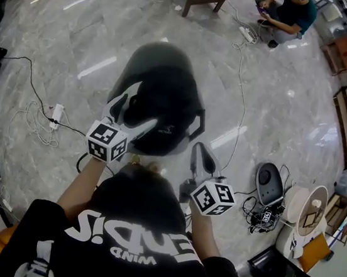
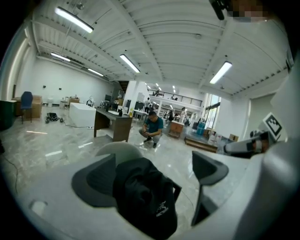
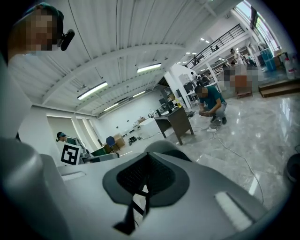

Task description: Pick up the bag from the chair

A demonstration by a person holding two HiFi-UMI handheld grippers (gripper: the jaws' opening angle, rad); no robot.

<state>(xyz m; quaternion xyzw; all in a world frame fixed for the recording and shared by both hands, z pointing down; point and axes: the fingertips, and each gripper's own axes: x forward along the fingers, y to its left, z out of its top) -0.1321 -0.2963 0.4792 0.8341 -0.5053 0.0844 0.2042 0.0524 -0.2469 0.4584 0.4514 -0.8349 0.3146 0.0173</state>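
Approach seems the step in hand; the black bag [image 1: 165,102] lies on the chair [image 1: 163,51], not yet lifted; the left gripper [image 1: 132,114] holds its jaws wide apart around the near end of the bag; the right gripper [image 1: 201,156] is closed upon nothing, just beside the bag's strap [image 1: 198,124]. Next, I judge, the left jaws must close on a fold, then lift. The bag's long axis runs from the person toward the chair back; the strap points to the person's right.
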